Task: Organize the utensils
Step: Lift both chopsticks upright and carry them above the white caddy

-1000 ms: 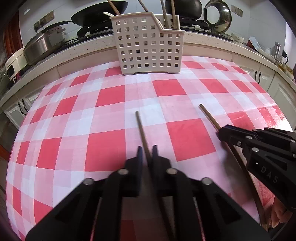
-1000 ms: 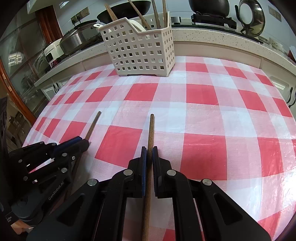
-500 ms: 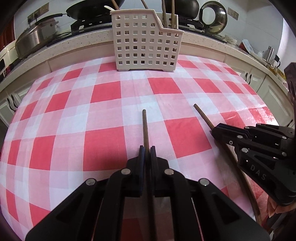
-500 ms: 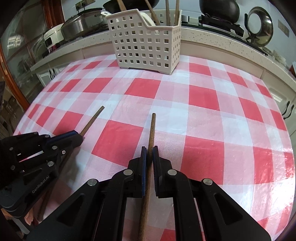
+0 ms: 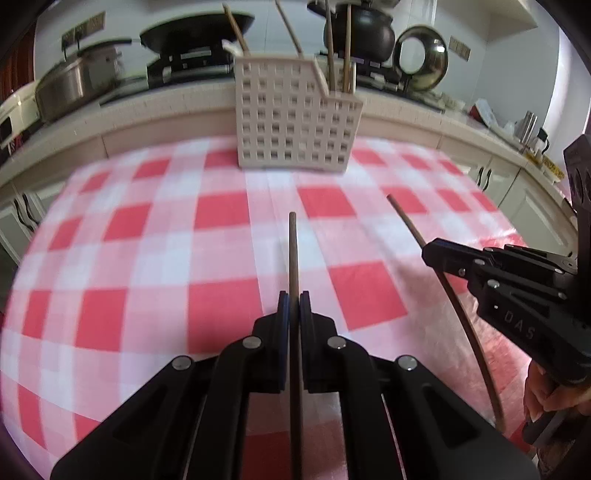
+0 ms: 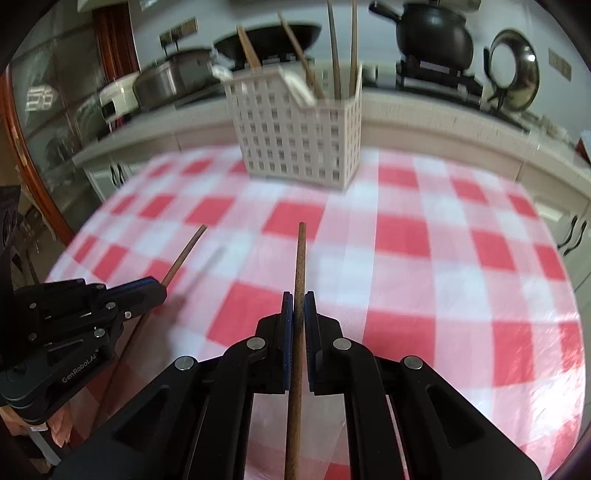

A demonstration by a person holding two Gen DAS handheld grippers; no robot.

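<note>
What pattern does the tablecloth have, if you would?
Red-and-white checks on the tablecloth, clearest in the right wrist view.

The table carries a red-and-white checked tablecloth (image 5: 155, 266), and at its far edge stands a white perforated utensil basket (image 5: 291, 122).

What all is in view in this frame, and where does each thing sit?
Chopsticks held: two, dark brown; left chopstick in the left tool, right chopstick in the right tool.
Utensil basket: one, white lattice, far edge of the table; several wooden sticks stand in it.
Tablecloth: one, red and white check, covers the table.
Pots and pans: black wok, steel pot, black kettle pot, steel lid, on the counter behind.
Left tool: black, shut on its chopstick.
Right tool: black, shut on its chopstick.
Hand: partly seen at the right edge of the left view.
</note>
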